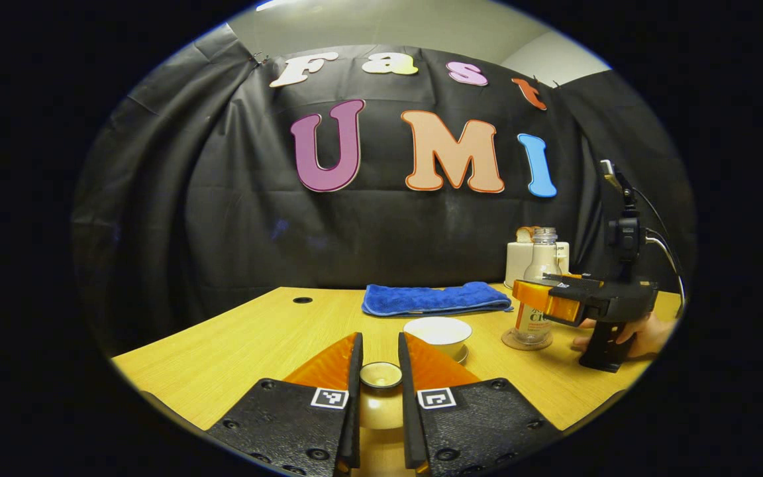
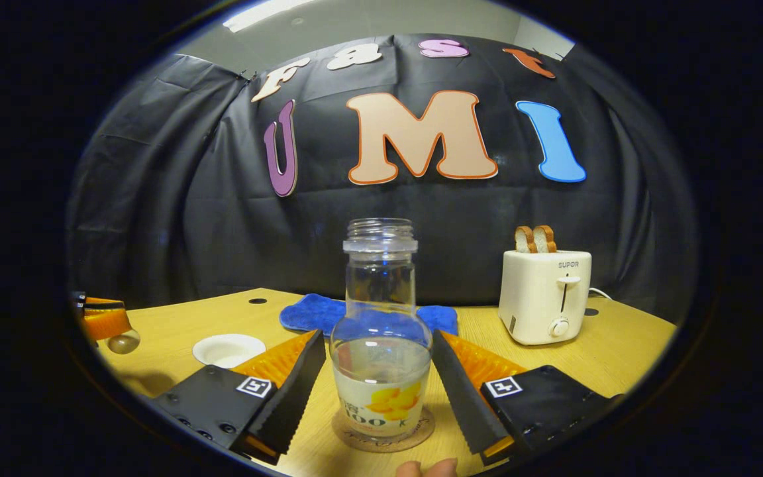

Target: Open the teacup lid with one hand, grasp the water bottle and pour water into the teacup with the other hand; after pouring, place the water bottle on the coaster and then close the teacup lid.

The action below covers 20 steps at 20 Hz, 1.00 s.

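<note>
The water bottle (image 2: 381, 331), clear glass, uncapped and partly filled, stands on the round coaster (image 2: 355, 438) between my right gripper (image 2: 381, 387)'s spread fingers, which don't touch it. My left gripper (image 1: 380, 377) is clamped on the teacup lid (image 1: 381, 375)'s knob, held near the uncovered white teacup (image 1: 438, 331) on the wooden table (image 1: 255, 338).

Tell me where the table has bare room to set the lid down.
Bare wood lies left of the cup, from the towel forward to the near edge, out to the hole. A smaller patch lies in front of the toaster. It is crowded around the bottle on its coaster, flanked by the right hand-held gripper.
</note>
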Motion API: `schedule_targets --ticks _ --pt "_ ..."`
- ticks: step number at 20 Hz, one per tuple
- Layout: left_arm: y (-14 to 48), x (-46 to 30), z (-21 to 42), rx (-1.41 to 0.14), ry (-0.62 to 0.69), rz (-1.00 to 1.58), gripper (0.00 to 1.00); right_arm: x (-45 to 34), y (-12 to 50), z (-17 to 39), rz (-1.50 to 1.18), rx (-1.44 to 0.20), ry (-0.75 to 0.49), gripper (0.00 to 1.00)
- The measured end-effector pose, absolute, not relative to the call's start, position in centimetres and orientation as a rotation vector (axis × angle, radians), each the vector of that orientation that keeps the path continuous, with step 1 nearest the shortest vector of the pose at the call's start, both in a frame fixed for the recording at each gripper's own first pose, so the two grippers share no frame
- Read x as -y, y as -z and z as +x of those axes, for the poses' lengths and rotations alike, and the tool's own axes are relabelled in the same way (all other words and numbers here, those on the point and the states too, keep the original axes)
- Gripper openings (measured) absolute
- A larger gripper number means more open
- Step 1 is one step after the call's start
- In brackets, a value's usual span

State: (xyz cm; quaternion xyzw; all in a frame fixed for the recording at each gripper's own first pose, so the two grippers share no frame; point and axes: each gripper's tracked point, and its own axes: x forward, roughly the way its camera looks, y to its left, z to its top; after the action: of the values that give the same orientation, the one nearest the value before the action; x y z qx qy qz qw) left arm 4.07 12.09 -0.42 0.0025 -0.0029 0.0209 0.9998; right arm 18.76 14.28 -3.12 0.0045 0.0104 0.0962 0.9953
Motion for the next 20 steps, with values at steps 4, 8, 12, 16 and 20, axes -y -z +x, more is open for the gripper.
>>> schedule_targets --ticks 4,8,12,16,20 --pt "0.5 -10.6 6.4 0.006 -0.005 0.004 0.23 -13.1 3.0 16.9 0.009 -0.019 -0.198 1.0" --pt "0.4 -9.3 8.7 0.009 0.037 0.008 0.23 -10.6 2.7 14.3 0.009 -0.015 -0.191 0.99" --pt "0.2 -9.0 10.9 0.011 0.042 0.009 0.23 -7.8 2.5 11.4 0.008 -0.013 -0.193 1.0" --pt "0.2 -8.3 12.7 0.012 0.053 0.009 0.23 -4.9 2.3 9.5 0.008 -0.012 -0.171 0.99" --pt "0.3 -7.4 14.8 0.006 0.069 0.01 0.24 -3.5 2.1 8.3 0.008 -0.01 -0.16 0.99"
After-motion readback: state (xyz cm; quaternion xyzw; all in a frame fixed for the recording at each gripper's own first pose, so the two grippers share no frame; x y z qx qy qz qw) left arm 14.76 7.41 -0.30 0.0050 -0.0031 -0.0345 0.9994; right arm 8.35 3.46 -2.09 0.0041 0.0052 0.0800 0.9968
